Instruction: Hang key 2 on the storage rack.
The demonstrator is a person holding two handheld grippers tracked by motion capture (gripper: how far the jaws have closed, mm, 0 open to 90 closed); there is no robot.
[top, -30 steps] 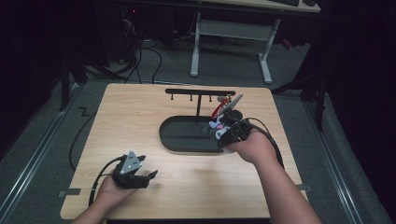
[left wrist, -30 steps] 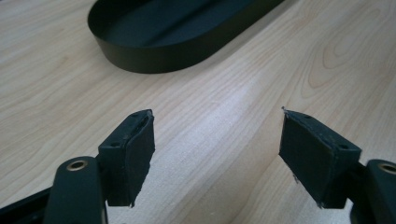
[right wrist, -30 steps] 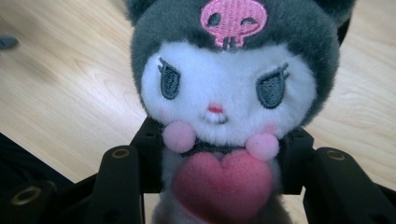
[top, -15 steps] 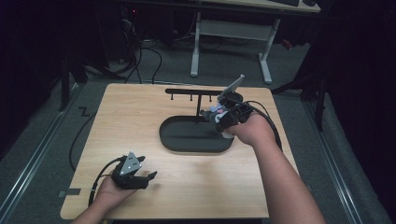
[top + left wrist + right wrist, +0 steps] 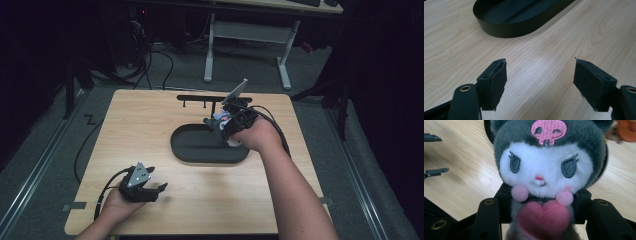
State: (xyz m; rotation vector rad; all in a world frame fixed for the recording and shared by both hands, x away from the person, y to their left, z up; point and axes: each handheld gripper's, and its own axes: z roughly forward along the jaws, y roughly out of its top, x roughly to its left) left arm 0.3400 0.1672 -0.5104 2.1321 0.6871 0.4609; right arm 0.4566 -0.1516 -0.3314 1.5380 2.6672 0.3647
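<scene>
High view: the right gripper, right of centre, carries a plush doll over the far right end of the black oval tray; a hook rack stands behind. The left gripper rests at lower left.

Left gripper view: jaws apart, nothing between them, bare table beneath.

Right gripper view: jaws clamp the doll's body. This looks like the carrying step; next it likely needs hanging or setting down.

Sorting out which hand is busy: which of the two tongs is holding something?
The right tongs, clamped on the plush toy; the left tongs gape over bare table.
</scene>
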